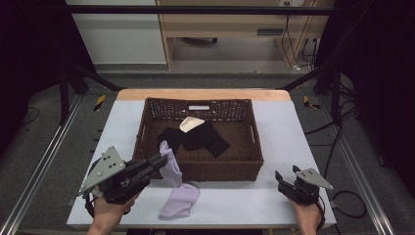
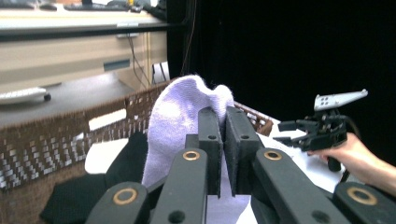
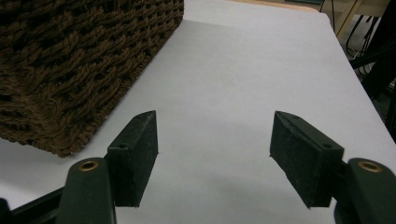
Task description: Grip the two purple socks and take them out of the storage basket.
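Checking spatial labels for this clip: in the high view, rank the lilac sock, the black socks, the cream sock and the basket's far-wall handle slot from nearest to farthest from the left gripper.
1. Lilac sock: pinched in the left gripper, draping onto the table.
2. Black socks: mid-basket.
3. Cream sock: behind the black socks.
4. Handle slot: in the basket's far wall.

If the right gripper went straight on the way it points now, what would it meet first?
Probably nothing: the right gripper, open and empty, points along the bare white table. The wicker basket stands left of that line, though depth is hard to judge.
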The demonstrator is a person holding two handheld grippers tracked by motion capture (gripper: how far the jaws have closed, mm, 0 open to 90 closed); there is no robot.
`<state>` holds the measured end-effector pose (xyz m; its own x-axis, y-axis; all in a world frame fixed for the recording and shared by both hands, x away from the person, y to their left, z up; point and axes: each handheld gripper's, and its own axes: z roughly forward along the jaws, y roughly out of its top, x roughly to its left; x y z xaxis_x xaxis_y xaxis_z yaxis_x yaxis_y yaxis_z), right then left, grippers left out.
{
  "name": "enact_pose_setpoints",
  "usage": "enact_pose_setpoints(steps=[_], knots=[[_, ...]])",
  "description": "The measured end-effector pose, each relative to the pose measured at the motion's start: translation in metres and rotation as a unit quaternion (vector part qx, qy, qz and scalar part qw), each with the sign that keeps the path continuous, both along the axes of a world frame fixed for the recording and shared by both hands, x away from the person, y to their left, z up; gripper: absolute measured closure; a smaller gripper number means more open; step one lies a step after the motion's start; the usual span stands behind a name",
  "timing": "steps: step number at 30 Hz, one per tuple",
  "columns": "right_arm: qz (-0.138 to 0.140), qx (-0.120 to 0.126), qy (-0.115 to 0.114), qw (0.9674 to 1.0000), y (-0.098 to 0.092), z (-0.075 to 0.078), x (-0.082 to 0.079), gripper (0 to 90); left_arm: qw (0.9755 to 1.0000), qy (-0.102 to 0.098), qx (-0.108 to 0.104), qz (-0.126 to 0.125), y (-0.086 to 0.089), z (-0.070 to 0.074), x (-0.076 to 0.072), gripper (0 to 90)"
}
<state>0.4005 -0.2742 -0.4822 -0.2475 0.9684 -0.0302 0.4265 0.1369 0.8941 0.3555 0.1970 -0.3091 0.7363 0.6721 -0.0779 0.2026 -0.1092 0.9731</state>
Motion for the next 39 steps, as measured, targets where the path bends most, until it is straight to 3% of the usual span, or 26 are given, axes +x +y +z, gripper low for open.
enact_pose_setpoints(steps=[4,10,17,23,33,36,39], knots=[[0.0,0.0,-0.001,1.0,0.0,0.0,0.0,32.5,0.9996,0.025,0.011,-0.002,0.0,-0.02,0.0,84.7],[0.001,-0.001,0.0,1.0,0.001,0.0,0.0,32.4,0.9971,0.069,0.032,-0.003,-0.004,-0.053,0.003,84.7],[0.0,-0.001,0.001,1.0,0.001,0.0,0.0,32.4,0.992,0.102,0.074,-0.001,-0.017,-0.087,0.013,84.7],[0.0,-0.003,0.002,1.0,0.001,-0.001,0.001,32.3,0.9862,0.128,0.104,0.001,-0.031,-0.116,0.023,84.7],[-0.001,-0.003,0.006,1.0,0.002,-0.001,0.001,32.3,0.979,0.136,0.151,-0.013,-0.055,-0.145,0.031,83.8],[0.0,-0.004,0.007,1.0,0.002,-0.001,0.001,31.9,0.979,0.137,0.15,-0.015,-0.056,-0.147,0.031,79.9],[0.0,-0.006,0.007,1.0,0.002,-0.001,0.001,31.0,0.981,0.13,0.144,-0.009,-0.052,-0.144,0.03,67.3]])
